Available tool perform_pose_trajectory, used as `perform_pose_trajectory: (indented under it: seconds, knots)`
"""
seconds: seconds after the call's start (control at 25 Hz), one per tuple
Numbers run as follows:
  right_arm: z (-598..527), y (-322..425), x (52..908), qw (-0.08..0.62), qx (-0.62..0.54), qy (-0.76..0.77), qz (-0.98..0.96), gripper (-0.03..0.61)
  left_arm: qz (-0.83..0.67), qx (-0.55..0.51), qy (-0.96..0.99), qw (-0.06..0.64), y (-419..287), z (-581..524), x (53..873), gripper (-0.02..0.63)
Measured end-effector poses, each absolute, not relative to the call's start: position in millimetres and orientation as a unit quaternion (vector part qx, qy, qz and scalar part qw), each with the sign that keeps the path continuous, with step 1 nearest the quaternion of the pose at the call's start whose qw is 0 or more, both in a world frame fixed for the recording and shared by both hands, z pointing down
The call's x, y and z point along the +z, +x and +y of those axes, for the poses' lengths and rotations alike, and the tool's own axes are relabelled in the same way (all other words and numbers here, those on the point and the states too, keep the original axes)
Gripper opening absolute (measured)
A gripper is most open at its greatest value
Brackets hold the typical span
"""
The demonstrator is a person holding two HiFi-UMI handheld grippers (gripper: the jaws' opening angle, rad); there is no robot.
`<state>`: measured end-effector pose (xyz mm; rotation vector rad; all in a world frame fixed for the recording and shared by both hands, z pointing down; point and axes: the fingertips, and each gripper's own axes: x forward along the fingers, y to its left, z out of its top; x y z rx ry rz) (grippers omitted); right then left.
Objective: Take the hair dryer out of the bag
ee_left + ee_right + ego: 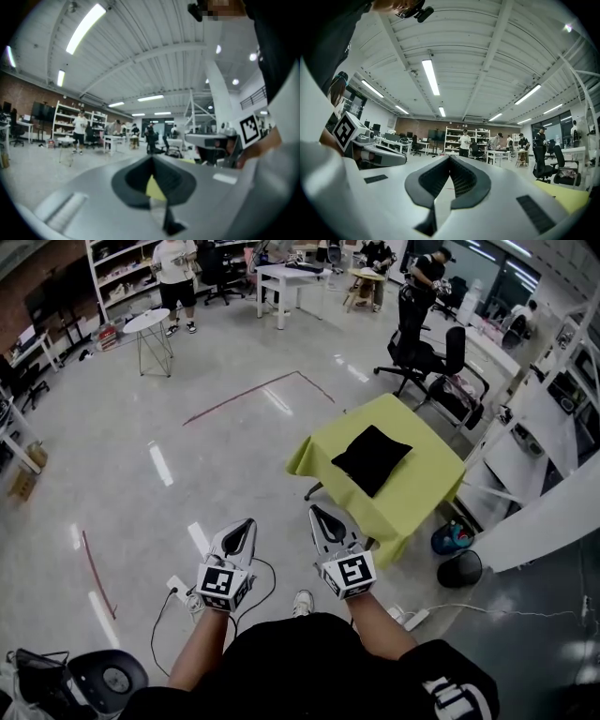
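Observation:
A black bag (371, 457) lies flat on a small table with a yellow-green cloth (422, 491), ahead and to the right in the head view. No hair dryer shows; the bag hides what it holds. My left gripper (249, 524) and right gripper (315, 512) are held side by side in front of me, short of the table, both shut and empty. In the left gripper view the left gripper (152, 158) has its tips together, with a sliver of the yellow cloth (154, 188) behind them. The right gripper (450, 158) points over the open floor, the table's cloth (562, 196) at its right.
Black office chairs (422, 357) stand beyond the table. A dark bin (458, 569) and a blue bag (451, 538) sit at its right side. White desks (525, 451) line the right. A power strip and cables (178, 589) lie on the floor by my feet. People stand far off.

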<state>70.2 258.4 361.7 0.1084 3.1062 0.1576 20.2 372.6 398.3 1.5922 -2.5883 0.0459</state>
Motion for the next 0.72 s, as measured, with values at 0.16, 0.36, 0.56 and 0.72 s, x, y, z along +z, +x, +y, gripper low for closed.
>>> perform_pose_trajectory:
  seconds: [0.16,0.36,0.56,0.72]
  knots:
    - [227.0,55.7,364.7,0.018,0.046,0.036,0.998,0.006,-0.85,0.017,0.523,0.052,6.1,340.1,405.1,0.006]
    - [194.4,47.2,374.5,0.009,0.039,0.041,0.998,0.006,-0.848,0.013,0.527,0.057,-3.3,300.5,410.0,0.006]
    - [165.4,43.5,379.6,0.005,0.037,0.055,0.998,0.006,-0.844,0.02,0.532,0.062,-7.6,263.9,408.7,0.006]
    - [147.2,39.3,384.1,0.001,0.031,0.058,0.998,0.006,-0.845,0.026,0.53,0.067,-10.0,246.7,410.7,0.006]
